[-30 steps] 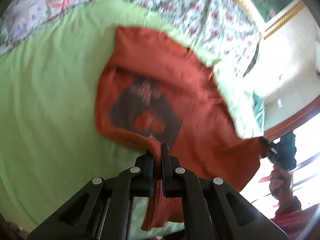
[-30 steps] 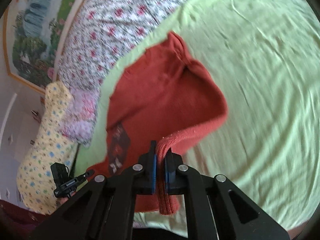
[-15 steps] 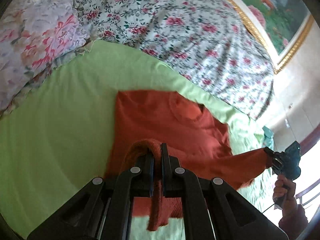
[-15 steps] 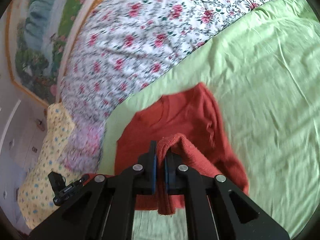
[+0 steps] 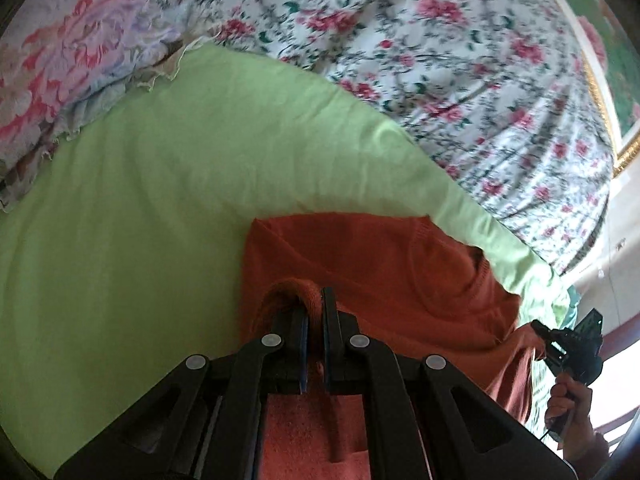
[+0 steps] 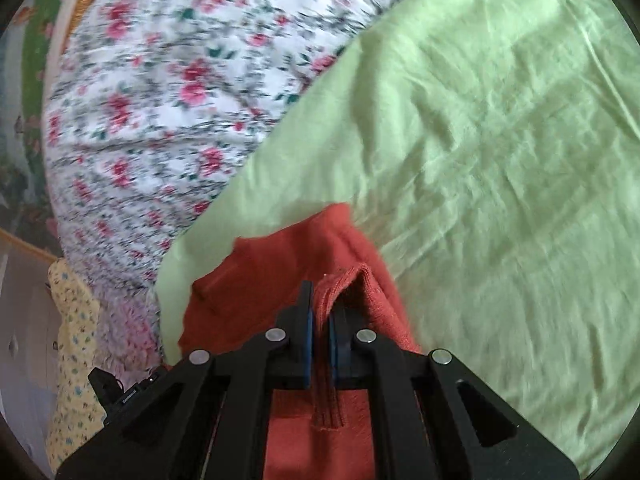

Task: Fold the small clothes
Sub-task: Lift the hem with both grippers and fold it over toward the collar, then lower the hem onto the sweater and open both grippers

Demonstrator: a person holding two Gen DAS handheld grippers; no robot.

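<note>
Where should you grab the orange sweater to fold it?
By the thick bottom edge, one corner in each tool, coming from the near side. The sweater lies on the green sheet with its neck far away. The left tool and the right tool already pinch that edge.

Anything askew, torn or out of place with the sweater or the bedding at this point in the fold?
Nothing stands out. The orange sweater lies on the green sheet, its near edge pinched by the left hand-held gripper and the right hand-held gripper. No tear or stain shows; the floral quilt is only blurred.
</note>
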